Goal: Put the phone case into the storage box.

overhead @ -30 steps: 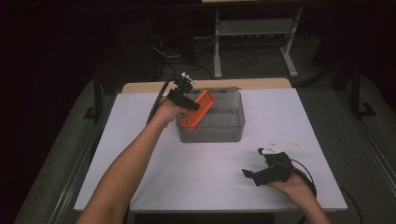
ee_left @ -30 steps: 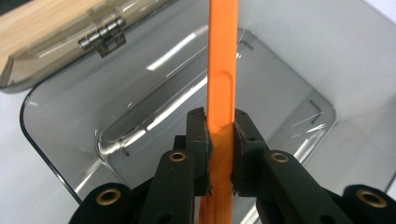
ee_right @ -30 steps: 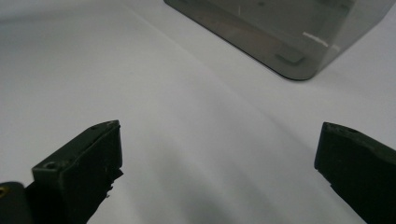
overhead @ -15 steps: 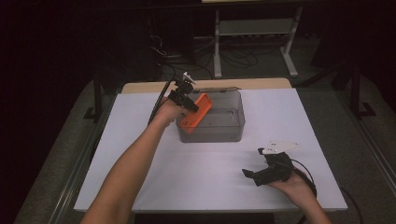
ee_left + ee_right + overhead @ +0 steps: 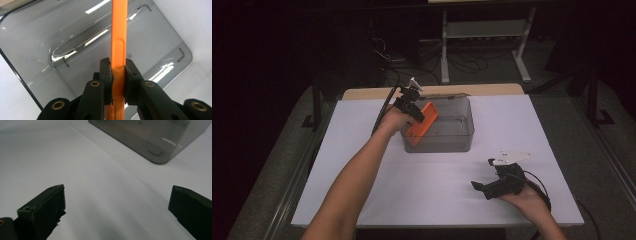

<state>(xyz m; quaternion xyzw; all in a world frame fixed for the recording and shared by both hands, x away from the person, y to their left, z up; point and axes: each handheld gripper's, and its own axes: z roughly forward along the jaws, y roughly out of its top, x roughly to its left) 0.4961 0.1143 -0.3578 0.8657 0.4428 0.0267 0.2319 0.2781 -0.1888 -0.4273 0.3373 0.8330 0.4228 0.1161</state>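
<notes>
A clear grey plastic bin (image 5: 443, 136) stands at the middle back of the white table. Over its left end my left gripper (image 5: 416, 114) is shut on a flat orange piece (image 5: 422, 120), held tilted above the bin's inside. In the left gripper view the orange piece (image 5: 118, 37) runs edge-on up between both pads (image 5: 107, 72), with the bin's bare floor (image 5: 82, 47) beneath it. My right gripper (image 5: 479, 187) rests low near the front right of the table, jaws wide apart, nothing between them. In the right gripper view (image 5: 115, 205) one corner of the bin (image 5: 160, 142) lies ahead.
The white table top (image 5: 362, 165) ends at a wooden strip (image 5: 492, 90) behind the bin. Cables (image 5: 387, 107) trail off the back left. A metal stand (image 5: 484, 35) sits on the dark floor beyond the table.
The left hand with the orange piece has shifted slightly over the bin's left end. The right gripper has stayed where it was.
</notes>
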